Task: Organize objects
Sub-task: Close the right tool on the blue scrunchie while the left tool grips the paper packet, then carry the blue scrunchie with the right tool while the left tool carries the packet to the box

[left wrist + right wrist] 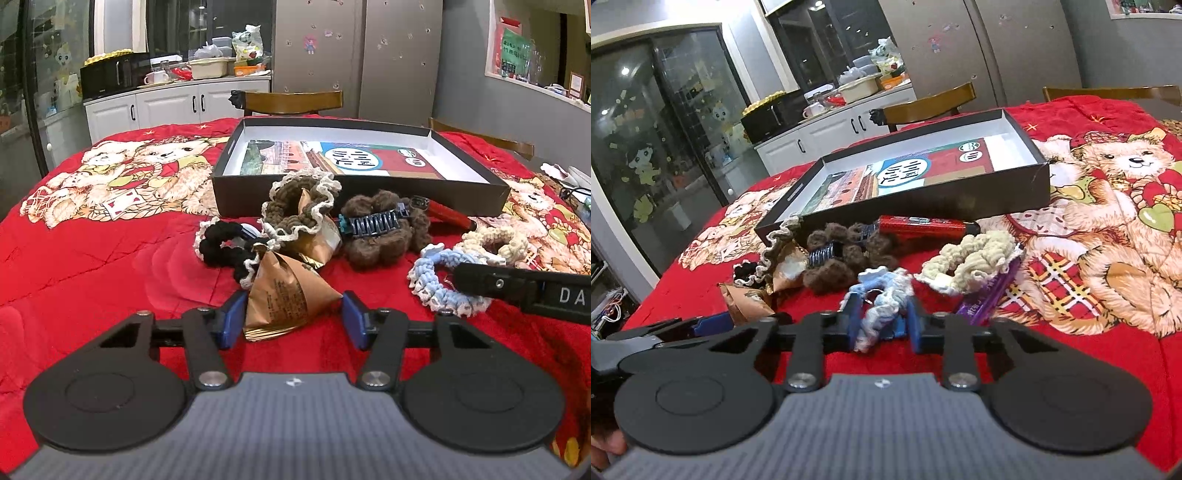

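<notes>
A black shallow box (362, 190) (923, 201) with a printed sheet inside lies on the red blanket. In front of it is a heap: brown scrunchies (299, 206), a black one (221, 245), a cream one (495, 238) (971, 254), a dark claw clip (373, 221), a red tube (448, 214) (923, 225) and brown paper packets (284, 295). My left gripper (291, 319) is open, its blue pads either side of a packet. My right gripper (882, 321) is closed on the blue-and-white scrunchie (882, 302) (443, 280).
A purple wrapper (990, 295) lies by the cream scrunchie. Wooden chairs (295, 101) stand behind the table. White cabinets (166, 107) with clutter line the back wall. Cables and small items (572, 184) lie at the right edge.
</notes>
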